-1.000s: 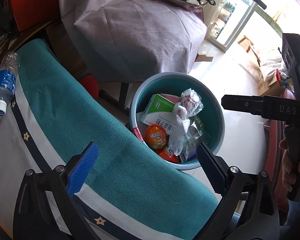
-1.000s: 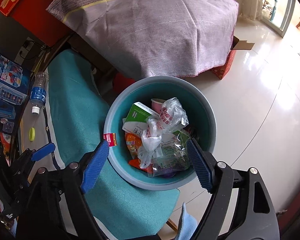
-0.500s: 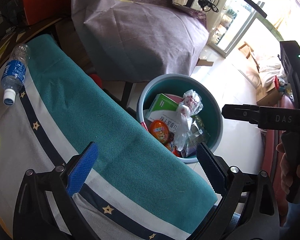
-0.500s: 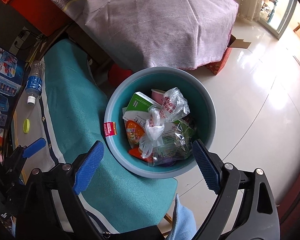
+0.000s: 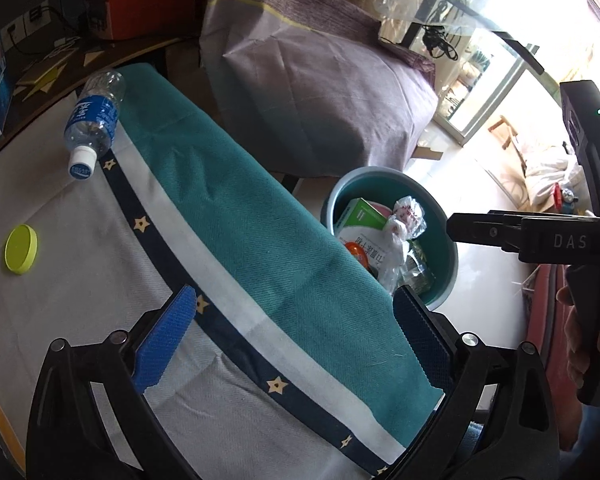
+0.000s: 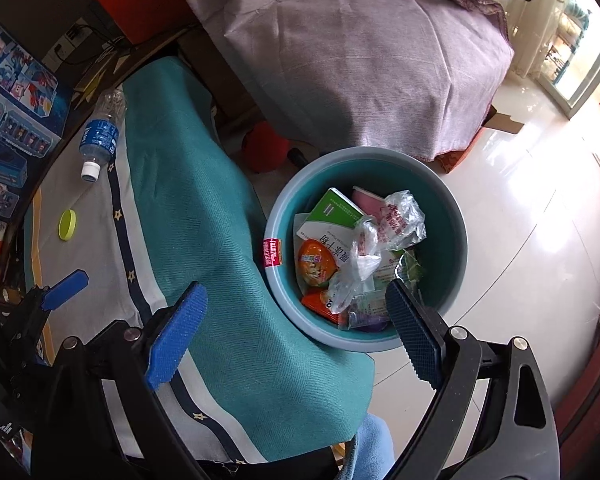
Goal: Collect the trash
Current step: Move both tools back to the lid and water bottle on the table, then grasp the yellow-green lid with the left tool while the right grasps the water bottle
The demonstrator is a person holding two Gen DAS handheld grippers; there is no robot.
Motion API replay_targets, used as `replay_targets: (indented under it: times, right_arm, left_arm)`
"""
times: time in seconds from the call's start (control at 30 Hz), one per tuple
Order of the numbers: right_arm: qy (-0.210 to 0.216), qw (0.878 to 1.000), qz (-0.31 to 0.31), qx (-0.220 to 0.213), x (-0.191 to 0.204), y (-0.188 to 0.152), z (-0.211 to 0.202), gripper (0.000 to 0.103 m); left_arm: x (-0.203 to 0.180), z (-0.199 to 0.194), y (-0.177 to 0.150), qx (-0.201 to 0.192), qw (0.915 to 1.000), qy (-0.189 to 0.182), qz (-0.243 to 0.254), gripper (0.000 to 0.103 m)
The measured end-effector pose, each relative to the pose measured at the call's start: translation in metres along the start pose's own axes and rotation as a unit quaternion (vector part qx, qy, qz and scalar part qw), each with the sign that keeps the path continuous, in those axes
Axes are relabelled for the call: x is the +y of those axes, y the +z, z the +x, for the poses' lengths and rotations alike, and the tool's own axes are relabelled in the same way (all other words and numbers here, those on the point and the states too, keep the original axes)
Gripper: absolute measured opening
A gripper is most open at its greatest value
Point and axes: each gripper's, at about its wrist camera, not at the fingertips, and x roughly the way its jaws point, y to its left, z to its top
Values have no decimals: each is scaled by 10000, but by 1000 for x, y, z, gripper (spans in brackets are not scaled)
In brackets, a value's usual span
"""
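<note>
The bin (image 6: 440, 200) stands on the pale floor (image 6: 540, 240) against the table's edge, filled with trash: a green-and-white box (image 6: 334, 210), an orange egg-shaped wrapper (image 6: 316, 262), crumpled clear bags (image 6: 400, 220) and other packets too jumbled to name. A bottle (image 5: 92, 124) lies on its side on the table, cap toward the camera, and a yellow-green lid (image 5: 21, 249) lies flat well apart from it, both on the white part of the cloth (image 5: 260, 240).

The right tongs (image 6: 296, 332) hover above the bin's near rim, spread wide and empty, one pad over the teal cloth, the other over the trash. The left tongs (image 5: 292, 344) hang over the table, also spread and empty; bottle and lid lie far ahead to their left. In the left view the right tongs appear side-on, with the hand (image 5: 580, 344) on the grip cut off at the frame edge. The table's edge hides the bin's near side there.
</note>
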Motion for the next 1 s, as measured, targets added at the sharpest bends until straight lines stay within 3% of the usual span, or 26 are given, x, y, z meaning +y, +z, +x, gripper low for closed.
replay_targets:
  times: [0.23,0.53,0.87,0.9,0.97,1.0]
  right_arm:
    - [-10,9972,-733,148,75,12,16,87]
    - [-48,9890,-1427,376,161,31,50,87]
    - [-79,9837,-1673,649,209,52,87,87]
    - [-87,9835,-1686,653,213,56,90,87]
    - [-94,9831,-1712,640,220,65,94,87]
    - [-97,9829,-1728,632,223,69,96,87]
  left_arm:
    - [73,-16,-11,-189,9975,409,-552,99]
    - [177,-30,-33,-285,9876,862,-1278,99]
    - [241,-19,-30,-281,9849,1076,-1323,99]
    - [245,-15,-27,-256,9851,1077,-1319,98]
    - [250,-8,-23,-171,9858,1018,-1324,81]
    - [253,-4,-20,-113,9862,992,-1322,78]
